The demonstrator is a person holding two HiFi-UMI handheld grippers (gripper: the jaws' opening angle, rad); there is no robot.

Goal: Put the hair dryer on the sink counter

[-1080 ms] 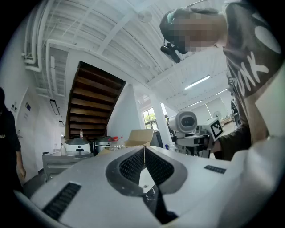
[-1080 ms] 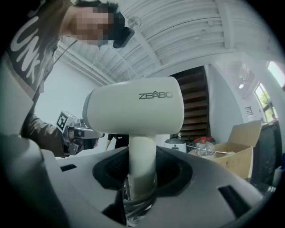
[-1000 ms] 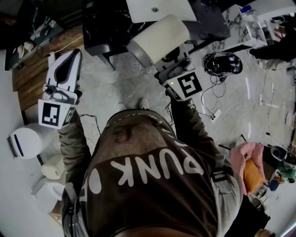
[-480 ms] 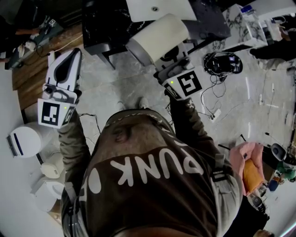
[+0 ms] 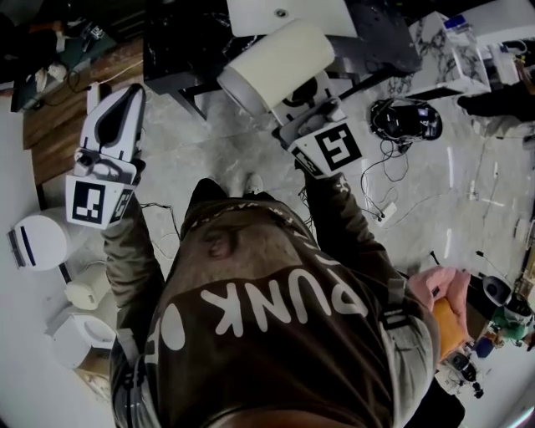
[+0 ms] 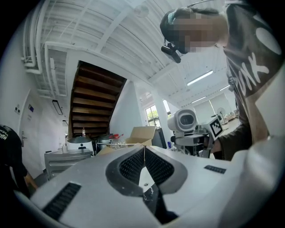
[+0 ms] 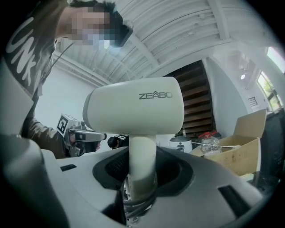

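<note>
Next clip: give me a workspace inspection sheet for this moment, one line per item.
Surface: dark counter with white basin at the head view's top.
Job's things: cream hair dryer held in the air, not yet on the counter.
Clutter: white round appliances at left; pink cloth at right.
Tools: right tool clamped on the dryer's handle; left tool closed, empty.
Cables: black coil and white lead on the floor; dryer cord bunched at the right tool.
Surroundings: grey marble floor, wooden staircase, cardboard box.
</note>
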